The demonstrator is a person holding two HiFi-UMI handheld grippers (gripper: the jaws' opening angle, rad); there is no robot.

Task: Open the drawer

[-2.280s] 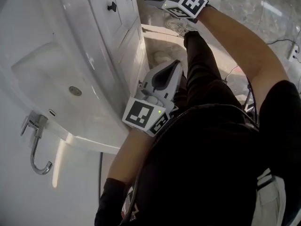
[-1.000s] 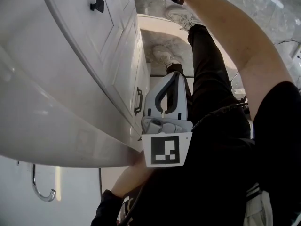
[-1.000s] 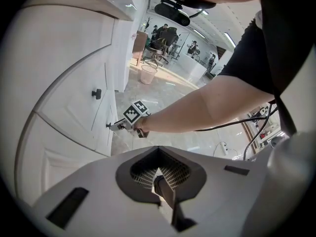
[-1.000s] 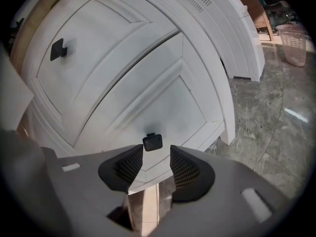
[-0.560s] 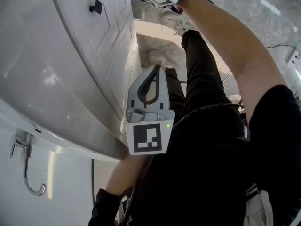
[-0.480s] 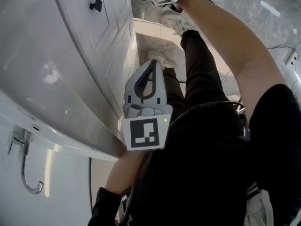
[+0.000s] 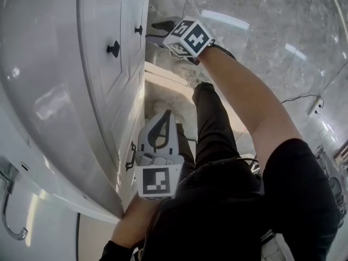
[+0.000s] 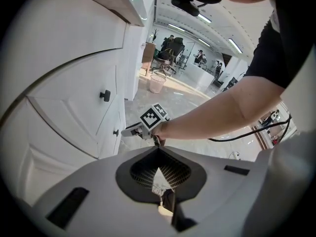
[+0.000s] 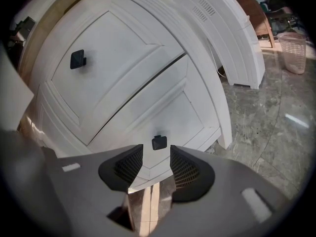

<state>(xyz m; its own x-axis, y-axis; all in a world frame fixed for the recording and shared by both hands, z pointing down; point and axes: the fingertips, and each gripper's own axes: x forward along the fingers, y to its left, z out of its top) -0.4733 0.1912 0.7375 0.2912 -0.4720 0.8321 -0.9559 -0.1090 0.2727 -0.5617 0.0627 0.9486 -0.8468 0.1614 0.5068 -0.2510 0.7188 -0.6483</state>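
The white vanity (image 7: 65, 64) has two shut drawers with black knobs. In the right gripper view the lower drawer's knob (image 9: 159, 142) sits just ahead of the gap between the fingers of my right gripper (image 9: 156, 154), which is open and holds nothing. The upper drawer's knob (image 9: 77, 59) is up to the left. From the head view, my right gripper (image 7: 152, 31) reaches left toward the far knob (image 7: 139, 30), with the nearer knob (image 7: 113, 49) beside it. My left gripper (image 7: 166, 114) hangs by my body, shut and empty, with its jaw tips together (image 8: 158, 149).
A black bar handle (image 7: 130, 156) is on the cabinet front near my left gripper. A chrome faucet (image 7: 11, 211) shows at lower left. My legs and a shoe (image 7: 187, 72) stand on the marble floor (image 7: 261, 31). A pink basket (image 9: 295, 51) stands far right.
The head camera has tilted up along the cabinet. My right gripper has come down from the frame's top edge to the drawer knob. The left gripper stays shut near my body.
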